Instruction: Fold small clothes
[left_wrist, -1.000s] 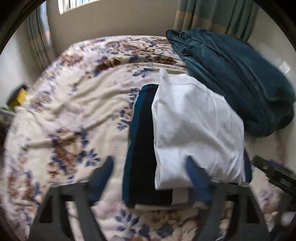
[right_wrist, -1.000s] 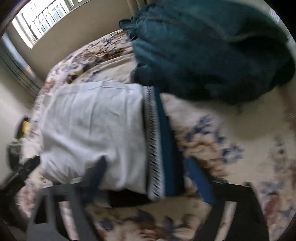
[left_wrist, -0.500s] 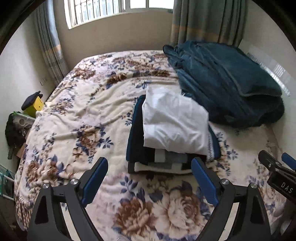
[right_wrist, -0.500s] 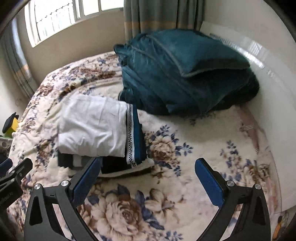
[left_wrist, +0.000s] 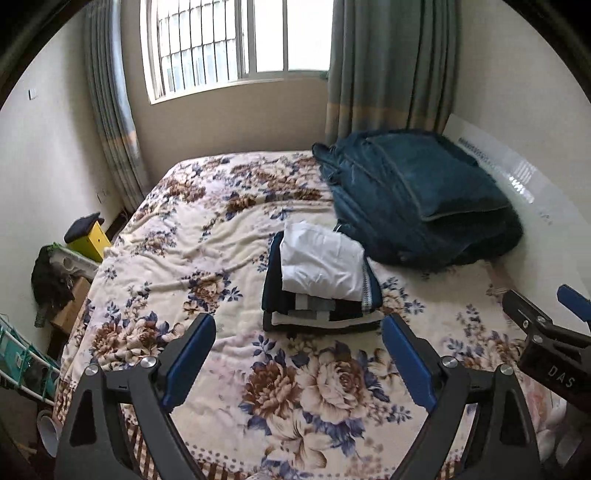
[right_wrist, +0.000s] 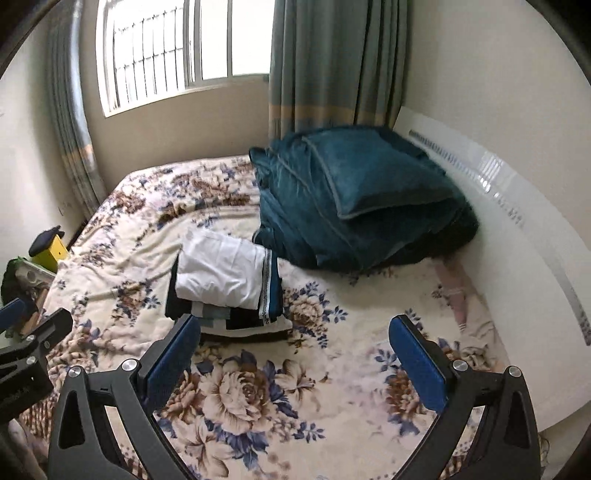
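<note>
A stack of folded clothes (left_wrist: 319, 284) lies in the middle of the flowered bed (left_wrist: 192, 254), with a white folded garment (left_wrist: 319, 264) on top of dark blue, grey and black pieces. The same stack of folded clothes (right_wrist: 225, 288) shows in the right wrist view, its white garment (right_wrist: 221, 271) uppermost. My left gripper (left_wrist: 299, 334) hangs well above and in front of the stack, open, with nothing between its blue pads. My right gripper (right_wrist: 293, 332) is beside it to the right, also open and holding nothing. Neither touches the clothes.
A bulky teal blanket and pillow (left_wrist: 413, 199) are heaped at the bed's far right against a white panel (right_wrist: 517, 236). A yellow box (left_wrist: 90, 240) and clutter stand off the bed's left side. A window (left_wrist: 236, 44) and curtains are behind.
Both grippers have pulled back and risen away from the stack, which was close under them and now looks small. The white garment stays on top of the pile.
</note>
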